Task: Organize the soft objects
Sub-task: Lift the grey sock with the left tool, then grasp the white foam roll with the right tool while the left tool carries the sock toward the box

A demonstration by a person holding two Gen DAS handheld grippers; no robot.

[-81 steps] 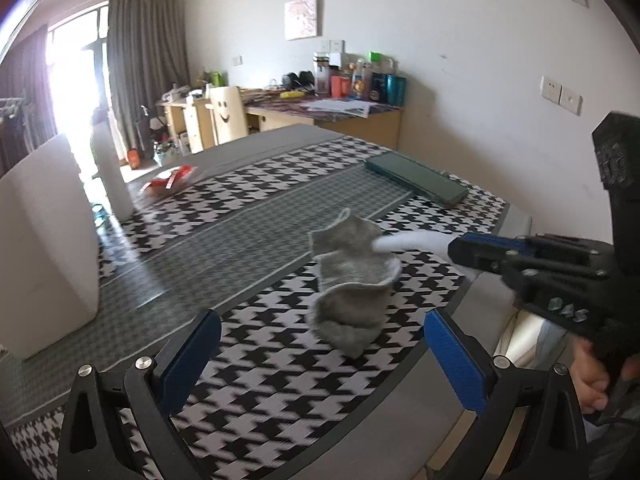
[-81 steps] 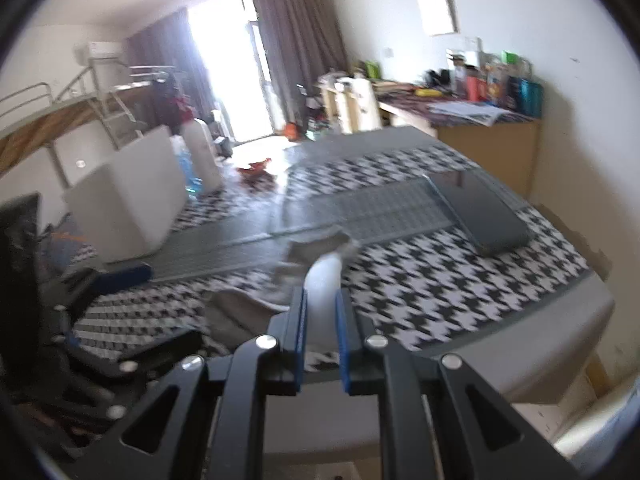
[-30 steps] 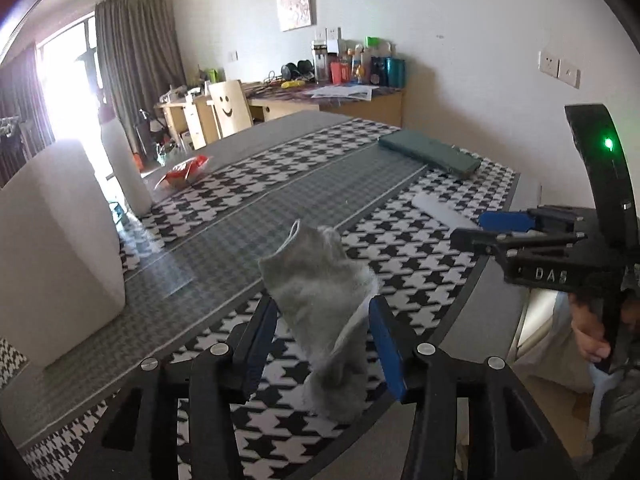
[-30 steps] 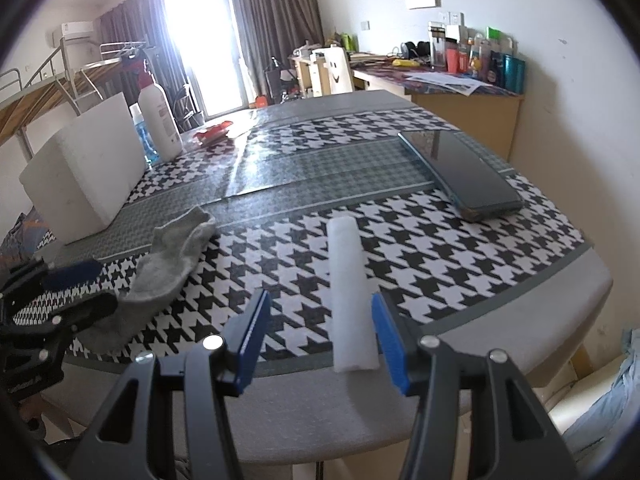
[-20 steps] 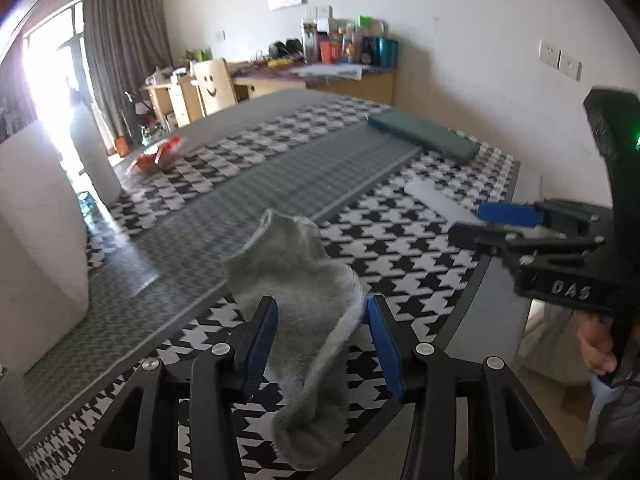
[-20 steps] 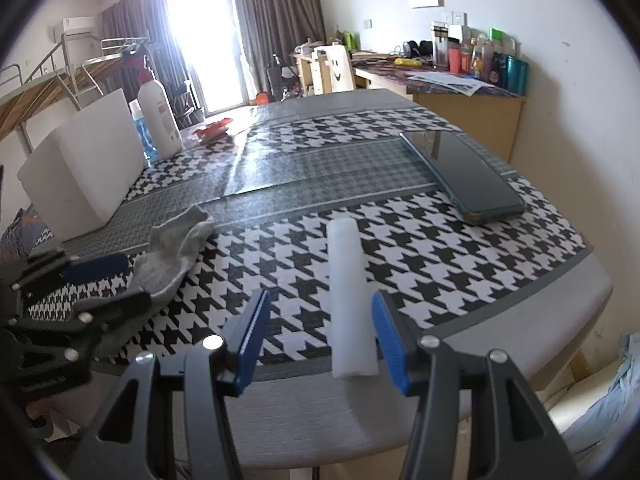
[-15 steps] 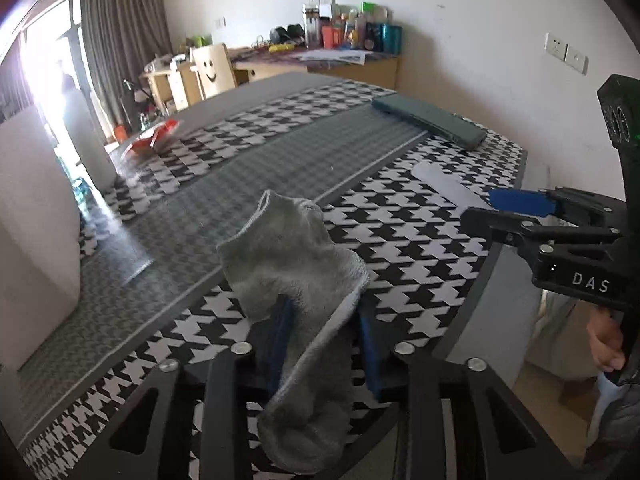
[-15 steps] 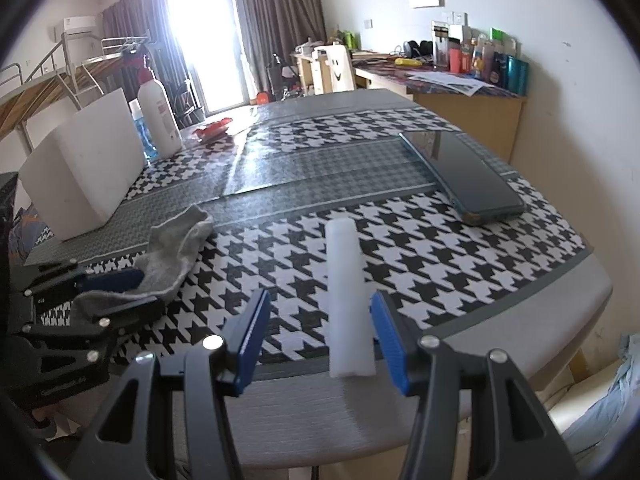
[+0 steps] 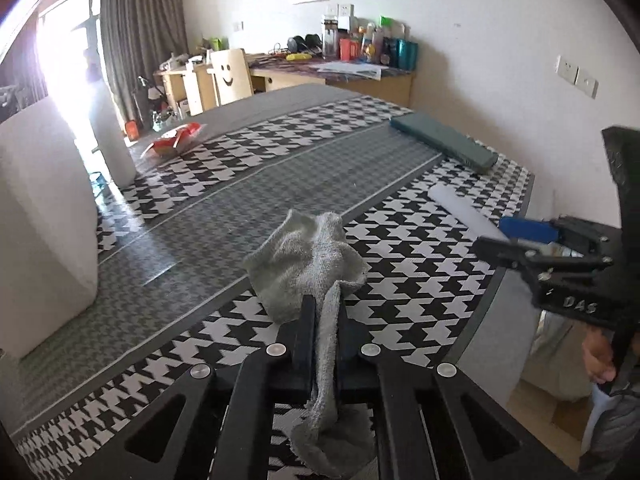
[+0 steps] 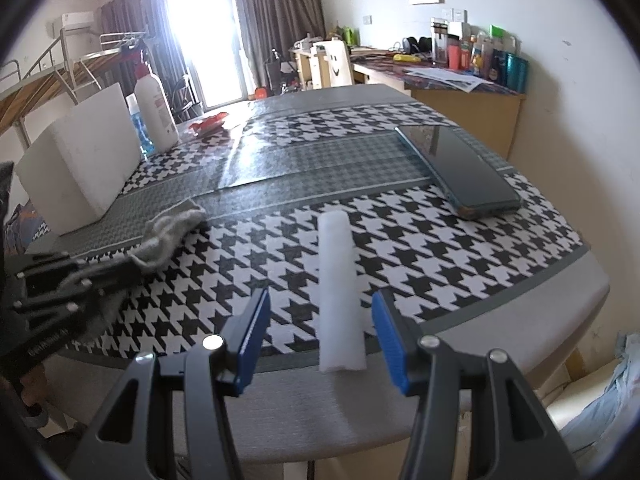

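**Sock pinched near one end; foam roll left unheld at the table edge**

At the left, a large white foam block (image 10: 80, 160) stands on the black-and-white houndstooth tablecloth (image 10: 460, 240). Just right of it, the crumpled grey terry sock (image 9: 308, 264) is clamped by the left gripper (image 9: 325, 320), whose jaws have just been closing and are now pressed fully together on a thin band of fabric. Only a narrow strip is caught, with the bunched bulk lying beyond the fingertips and a loose tail hanging near the camera. If the sock is lifted quickly, the cloth could be pulled out of the pinch or dragged across the tablecloth.

Further right, the white cylindrical foam roll (image 10: 340, 288) lies between the half-open fingers of the right gripper (image 10: 320, 332), untouched by either blue pad. Its near end overhangs the patterned cloth onto the grey table border (image 10: 520, 312), so a nudge from one pad alone could roll it sideways or tip it over the near edge. A dark green flat case (image 10: 460, 168) lies at the far right, well apart.
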